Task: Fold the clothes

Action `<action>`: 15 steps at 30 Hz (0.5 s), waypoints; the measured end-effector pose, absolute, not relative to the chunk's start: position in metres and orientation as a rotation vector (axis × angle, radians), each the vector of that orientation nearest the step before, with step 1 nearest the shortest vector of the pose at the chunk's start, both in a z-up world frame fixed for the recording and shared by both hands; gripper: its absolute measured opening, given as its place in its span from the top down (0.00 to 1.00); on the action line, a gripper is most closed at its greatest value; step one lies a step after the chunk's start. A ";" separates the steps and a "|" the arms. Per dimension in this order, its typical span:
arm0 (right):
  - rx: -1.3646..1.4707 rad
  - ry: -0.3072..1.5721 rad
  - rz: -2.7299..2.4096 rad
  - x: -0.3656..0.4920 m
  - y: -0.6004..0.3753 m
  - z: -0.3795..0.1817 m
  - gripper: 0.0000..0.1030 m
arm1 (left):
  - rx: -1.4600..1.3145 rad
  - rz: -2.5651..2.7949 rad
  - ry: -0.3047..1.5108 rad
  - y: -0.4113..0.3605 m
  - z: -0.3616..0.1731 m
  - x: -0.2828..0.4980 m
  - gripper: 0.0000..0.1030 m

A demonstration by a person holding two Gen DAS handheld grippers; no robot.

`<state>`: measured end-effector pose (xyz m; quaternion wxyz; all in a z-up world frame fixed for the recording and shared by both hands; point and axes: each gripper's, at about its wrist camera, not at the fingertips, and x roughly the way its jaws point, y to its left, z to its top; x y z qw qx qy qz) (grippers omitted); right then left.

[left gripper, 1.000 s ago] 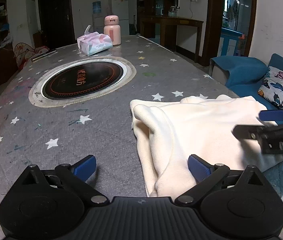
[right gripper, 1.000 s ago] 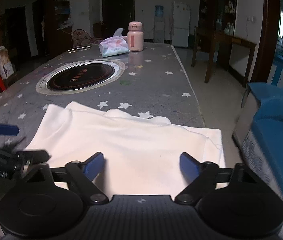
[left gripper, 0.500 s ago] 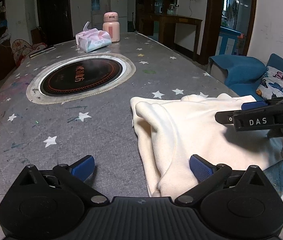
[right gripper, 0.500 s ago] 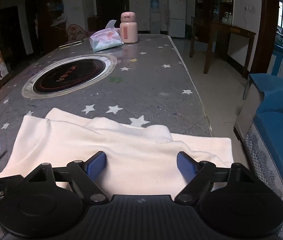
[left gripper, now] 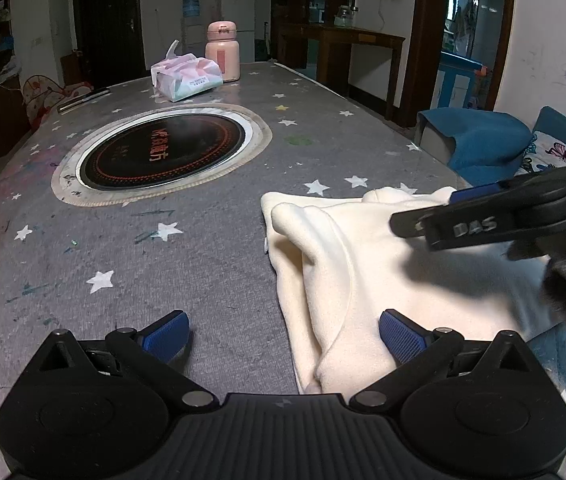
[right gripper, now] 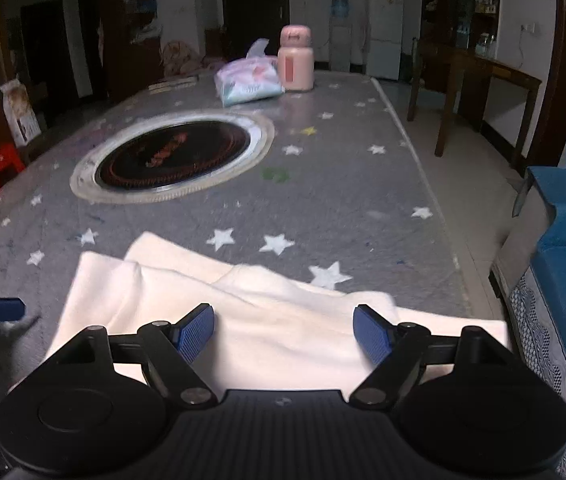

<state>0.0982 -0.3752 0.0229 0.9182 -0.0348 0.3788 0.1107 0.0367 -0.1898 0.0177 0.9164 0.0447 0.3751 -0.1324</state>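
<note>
Your right gripper (right gripper: 283, 330) hangs spread, tilted down over the cream garment (right gripper: 283, 336). Your left gripper (left gripper: 283, 330), also spread, straddles its near edge; its long axis runs along the table (left gripper: 203, 240) edge.

Light: dim room, daylight admitted from the doorway (left gripper: 467, 20) at right.
Glare: cream garment (right gripper: 283, 344) washed out in the right wrist view.
Blur: right wrist view smeared; left wrist view sharp.
Shadows: soft, cast beneath the gripper fingers.
Distortion: fisheye bending, corners darkened.
</note>
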 end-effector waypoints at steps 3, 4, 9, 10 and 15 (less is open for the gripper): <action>-0.081 0.781 0.221 0.102 -0.373 0.019 0.22 | 0.092 -0.275 0.773 -0.189 0.018 0.037 0.00; -0.082 0.779 0.220 0.102 -0.373 0.020 0.22 | 0.091 -0.275 0.773 -0.189 0.018 0.037 0.00; -0.073 0.761 0.220 0.095 -0.378 0.030 0.22 | 0.090 -0.276 0.777 -0.188 0.019 0.037 0.00; -0.074 0.756 0.223 0.090 -0.380 0.032 0.22 | 0.090 -0.276 0.778 -0.188 0.020 0.037 0.00; -0.095 0.758 0.236 0.068 -0.386 0.035 0.22 | 0.093 -0.271 0.774 -0.188 0.021 0.036 0.00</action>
